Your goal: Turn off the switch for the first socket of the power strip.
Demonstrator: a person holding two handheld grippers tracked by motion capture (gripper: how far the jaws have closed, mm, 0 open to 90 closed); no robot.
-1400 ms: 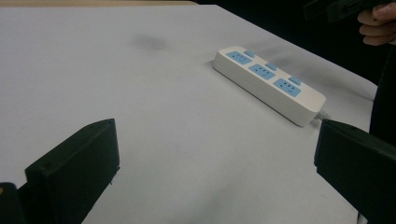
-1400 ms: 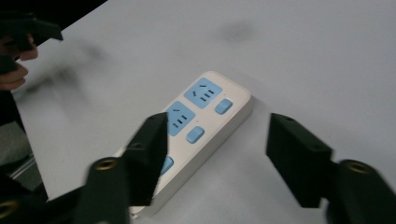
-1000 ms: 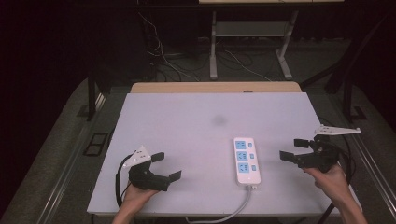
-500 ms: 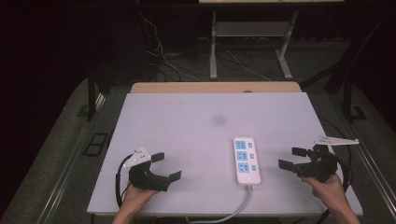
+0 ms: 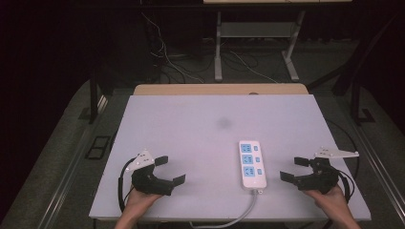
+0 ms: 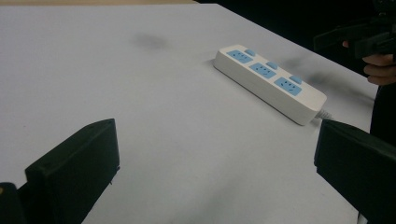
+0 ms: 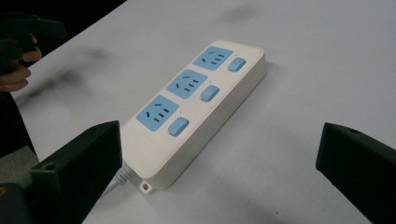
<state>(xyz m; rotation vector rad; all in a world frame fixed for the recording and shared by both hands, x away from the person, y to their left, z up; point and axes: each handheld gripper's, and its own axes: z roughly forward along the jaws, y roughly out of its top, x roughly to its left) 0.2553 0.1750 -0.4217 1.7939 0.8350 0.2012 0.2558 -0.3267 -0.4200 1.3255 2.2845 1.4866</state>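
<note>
A white power strip (image 5: 250,163) with three blue sockets and blue switches lies flat on the white table (image 5: 210,119), right of centre near the front; its cable (image 5: 239,215) runs off the front edge. My left gripper (image 5: 169,170) rests at the front left, open and empty, its jaws pointing toward the strip (image 6: 268,80). At the front right my right gripper (image 5: 295,168) is open too, a short way right of the strip (image 7: 196,109), touching nothing.
A faint dark smudge (image 5: 223,124) marks the table's middle. A wooden board edge (image 5: 219,89) runs along the table's far side. Beyond it stand a metal desk frame (image 5: 253,38) and loose cables on the dark floor.
My right gripper has come down and toward the front edge, slightly nearer the strip. The left gripper and the strip have stayed put.
</note>
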